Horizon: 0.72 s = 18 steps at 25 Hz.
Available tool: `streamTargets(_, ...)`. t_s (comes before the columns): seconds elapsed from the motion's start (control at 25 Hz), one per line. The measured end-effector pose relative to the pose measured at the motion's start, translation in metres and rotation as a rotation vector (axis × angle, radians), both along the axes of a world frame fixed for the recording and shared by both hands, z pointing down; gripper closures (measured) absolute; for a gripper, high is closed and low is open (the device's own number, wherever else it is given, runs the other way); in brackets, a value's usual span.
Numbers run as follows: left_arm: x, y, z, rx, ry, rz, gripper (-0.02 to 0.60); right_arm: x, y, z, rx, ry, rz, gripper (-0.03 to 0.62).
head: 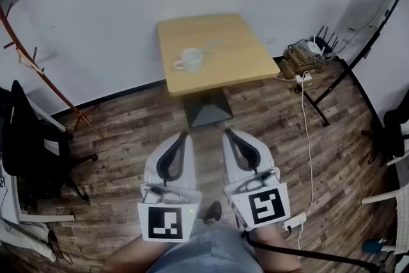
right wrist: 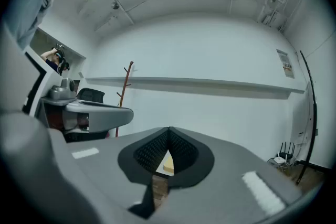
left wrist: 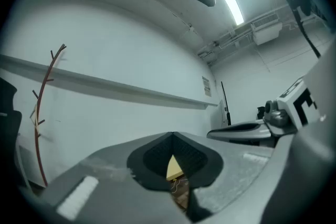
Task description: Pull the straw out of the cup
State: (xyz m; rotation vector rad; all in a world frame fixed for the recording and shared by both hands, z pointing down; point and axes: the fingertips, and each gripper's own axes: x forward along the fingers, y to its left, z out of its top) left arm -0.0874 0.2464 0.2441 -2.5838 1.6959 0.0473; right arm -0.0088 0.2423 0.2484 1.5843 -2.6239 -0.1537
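Overall, a wood-plank floor (head: 128,131) meets a white wall (head: 96,22) at the far side. A square, light wooden table (head: 230,54) stands against that wall on a dark central pedestal (head: 206,110).

Both tools are held low and level, near the person and well apart from the table. The left gripper (head: 182,135) has its jaws brought together at the tips, with nothing between them. The left gripper view confirms this: its tips (left wrist: 172,135) meet, and only a sliver of the tabletop (left wrist: 174,168) shows through the hollow between the pads. The right gripper (head: 229,133) is likewise closed and empty, and its tips (right wrist: 169,129) meet in its own view.

A white cup (head: 190,59) sits on the left half of the table, clear of every edge, with its handle turned left. A pale straw (head: 211,46) stands in it and leans out over the rim toward the table's far right. Whether the cup holds liquid cannot be told.

Open floor lies between the grippers and the table's near edge. A dark chair (head: 29,144) and a red coat stand (head: 38,67) occupy the left side. A router with cables (head: 310,51) sits on the right.
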Motion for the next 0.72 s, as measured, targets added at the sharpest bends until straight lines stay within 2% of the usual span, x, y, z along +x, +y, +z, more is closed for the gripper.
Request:
streamTargets(0.48, 0.011, -0.002, 0.002, -0.012, 0.008, -0.003, 0.561, 0.011, -0.002, 0.004, -0.009, -0.009, -0.004, 0.588)
streamTargets(0.72, 0.026, -0.002, 0.002, -0.009, 0.002, 0.003, 0.561, 0.03, -0.001, 0.003, 0.0, -0.05, 0.002, 0.588)
